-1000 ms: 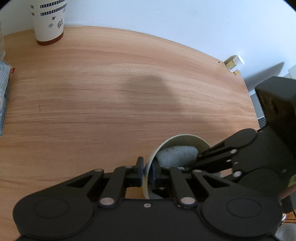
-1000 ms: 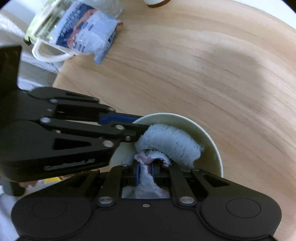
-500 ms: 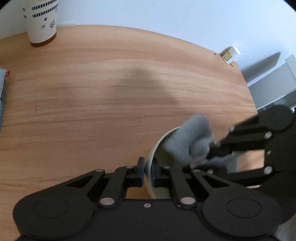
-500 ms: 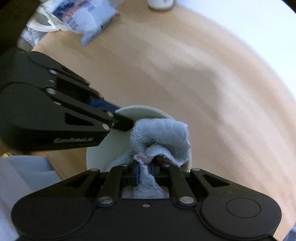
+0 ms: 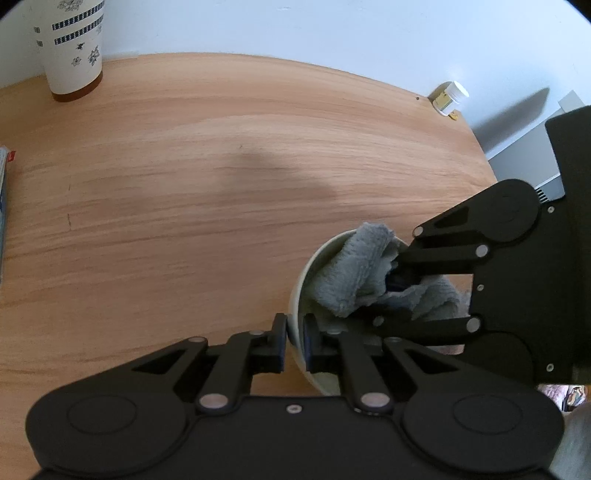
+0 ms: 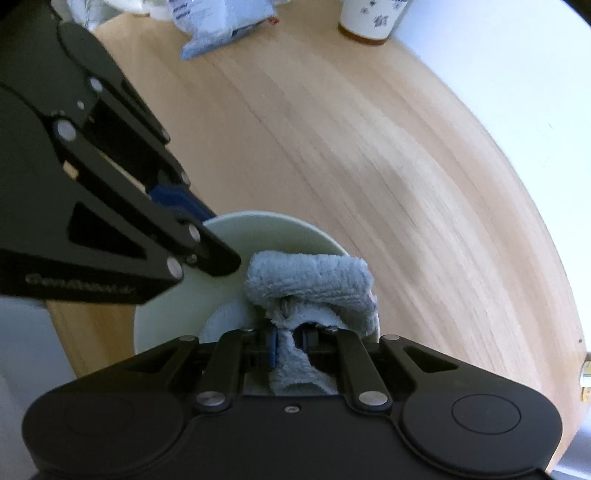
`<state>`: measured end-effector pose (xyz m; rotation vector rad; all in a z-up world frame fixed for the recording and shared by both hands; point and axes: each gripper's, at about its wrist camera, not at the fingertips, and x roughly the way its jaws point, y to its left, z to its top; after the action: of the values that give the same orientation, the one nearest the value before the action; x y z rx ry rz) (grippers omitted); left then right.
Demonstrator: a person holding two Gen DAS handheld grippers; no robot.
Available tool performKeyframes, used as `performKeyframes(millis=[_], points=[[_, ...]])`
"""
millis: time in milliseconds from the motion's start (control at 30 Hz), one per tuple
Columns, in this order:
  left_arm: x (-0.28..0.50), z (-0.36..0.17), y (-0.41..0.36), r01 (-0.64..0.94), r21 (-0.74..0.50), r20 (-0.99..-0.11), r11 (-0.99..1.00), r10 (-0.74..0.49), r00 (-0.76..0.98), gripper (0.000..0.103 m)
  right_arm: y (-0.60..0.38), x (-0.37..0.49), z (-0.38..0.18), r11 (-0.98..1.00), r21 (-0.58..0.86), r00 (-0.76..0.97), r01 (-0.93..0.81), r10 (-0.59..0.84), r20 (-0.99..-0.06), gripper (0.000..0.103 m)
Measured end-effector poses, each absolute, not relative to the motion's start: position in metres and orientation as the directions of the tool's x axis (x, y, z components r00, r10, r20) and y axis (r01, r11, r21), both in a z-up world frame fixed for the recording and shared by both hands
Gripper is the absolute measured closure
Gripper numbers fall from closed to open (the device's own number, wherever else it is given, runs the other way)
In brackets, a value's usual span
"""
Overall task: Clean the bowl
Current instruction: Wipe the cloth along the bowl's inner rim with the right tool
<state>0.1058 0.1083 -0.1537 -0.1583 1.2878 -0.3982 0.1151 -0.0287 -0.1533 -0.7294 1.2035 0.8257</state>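
I am working over a round wooden table [image 5: 221, 177] set against a white wall. My left gripper [image 5: 294, 341] is pinched narrow on the rim of a pale cream bowl [image 5: 301, 280], one finger outside the wall and one inside; in the left wrist view the bowl sits at about five o'clock of the tabletop, close to the near edge. My right gripper [image 6: 289, 341] is clamped on a grey fluffy cloth [image 6: 314, 280], whose folded bulk bulges over the bowl's rim at about three o'clock of the bowl in the right wrist view, with part of it hanging down inside. In the left wrist view that cloth fills the bowl's far right side, and the right gripper's black body comes in from three o'clock. At eleven o'clock near the wall stands a patterned paper cup [image 5: 72, 44]. At two o'clock, by the table's edge, lies a small white-capped bottle [image 5: 448, 98]. A blue and white packet [image 6: 221, 26] lies at twelve o'clock in the right wrist view.
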Motion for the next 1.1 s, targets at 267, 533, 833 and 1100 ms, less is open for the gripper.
performKeyframes(millis=[267,533,833,1100], points=[[0.109,-0.153,0.106,0.210,-0.344,-0.895,0.915,-0.387,0.221,0.094,-0.037,0.128,-0.131,0.579,-0.062,0.144,-0.813,0.096,-0.985,0.092],[0.111,-0.155,0.111,0.220,-0.353,-0.891,0.909,-0.398,0.216,0.093,-0.043,0.137,-0.115,0.619,-0.039,0.227,-0.785,0.228,-0.947,0.092],[0.114,-0.153,0.116,0.233,-0.348,-0.889,0.908,-0.399,0.225,0.093,-0.032,0.141,-0.147,0.575,-0.004,0.205,-0.818,0.285,-0.936,0.093],[0.116,-0.152,0.113,0.202,-0.348,-0.895,0.916,-0.388,0.219,0.094,-0.035,0.131,-0.155,0.559,0.013,0.123,-0.829,0.205,-0.971,0.093]])
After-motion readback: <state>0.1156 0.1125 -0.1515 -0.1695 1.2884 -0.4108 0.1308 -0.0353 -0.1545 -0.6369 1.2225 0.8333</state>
